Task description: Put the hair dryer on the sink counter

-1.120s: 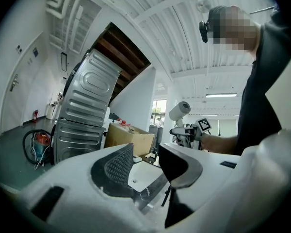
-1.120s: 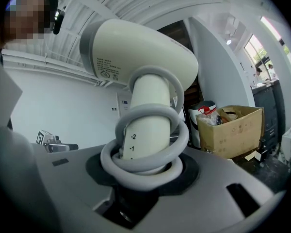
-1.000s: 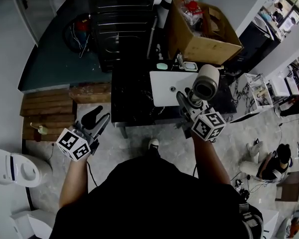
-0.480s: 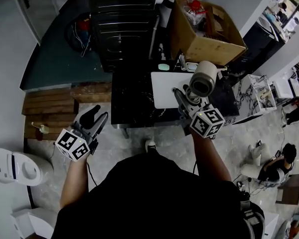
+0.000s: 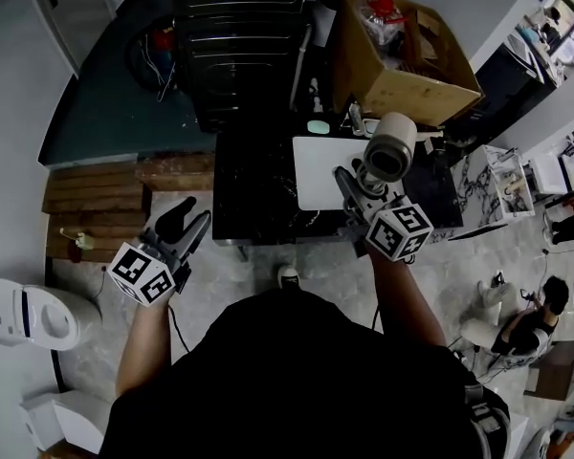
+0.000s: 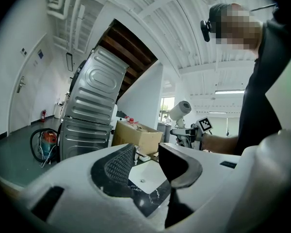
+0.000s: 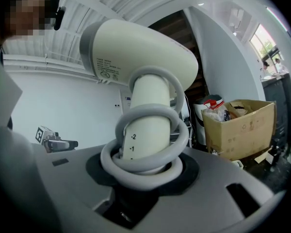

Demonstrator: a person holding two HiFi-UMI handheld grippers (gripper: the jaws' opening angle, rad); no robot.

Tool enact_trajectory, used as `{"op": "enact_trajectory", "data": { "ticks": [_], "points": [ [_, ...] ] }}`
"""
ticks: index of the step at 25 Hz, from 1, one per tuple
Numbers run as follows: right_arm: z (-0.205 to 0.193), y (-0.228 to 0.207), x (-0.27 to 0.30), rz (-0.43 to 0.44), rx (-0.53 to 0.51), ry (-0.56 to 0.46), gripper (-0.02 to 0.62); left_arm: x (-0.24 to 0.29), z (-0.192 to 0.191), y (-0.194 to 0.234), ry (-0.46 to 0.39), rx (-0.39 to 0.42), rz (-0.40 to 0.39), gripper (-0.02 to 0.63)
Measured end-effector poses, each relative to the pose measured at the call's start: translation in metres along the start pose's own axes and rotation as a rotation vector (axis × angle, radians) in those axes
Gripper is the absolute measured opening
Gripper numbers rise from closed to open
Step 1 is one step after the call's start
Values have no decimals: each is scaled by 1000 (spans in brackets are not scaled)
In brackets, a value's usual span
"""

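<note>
Counter [image 5: 253,194] with white sink [image 5: 316,175]; cardboard box [image 5: 402,92] behind holds bags [image 5: 383,19].

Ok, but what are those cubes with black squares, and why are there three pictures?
A person holds a grabbing tool in each hand; the patterned cubes are part of those tools. The top-down picture comes from a camera on the person's head. The other two come from cameras riding on each tool. The right gripper is shut on a cream hair dryer, its cord wound round the handle. The left gripper is open and empty. Ahead stands a dark sink counter with a white sink, and a cardboard box behind it.
</note>
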State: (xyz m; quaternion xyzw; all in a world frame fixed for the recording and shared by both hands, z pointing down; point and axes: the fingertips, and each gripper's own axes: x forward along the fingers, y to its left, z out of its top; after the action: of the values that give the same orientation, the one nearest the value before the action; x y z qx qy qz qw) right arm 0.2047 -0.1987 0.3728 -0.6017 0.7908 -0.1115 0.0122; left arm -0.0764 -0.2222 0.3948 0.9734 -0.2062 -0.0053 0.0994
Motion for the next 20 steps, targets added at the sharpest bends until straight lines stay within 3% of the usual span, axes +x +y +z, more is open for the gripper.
{"op": "enact_trajectory", "data": {
  "ticks": [20],
  "points": [
    [-37,-11,57,68,23,102,183,8,-7,25,-1,-21,53,172]
  ]
}}
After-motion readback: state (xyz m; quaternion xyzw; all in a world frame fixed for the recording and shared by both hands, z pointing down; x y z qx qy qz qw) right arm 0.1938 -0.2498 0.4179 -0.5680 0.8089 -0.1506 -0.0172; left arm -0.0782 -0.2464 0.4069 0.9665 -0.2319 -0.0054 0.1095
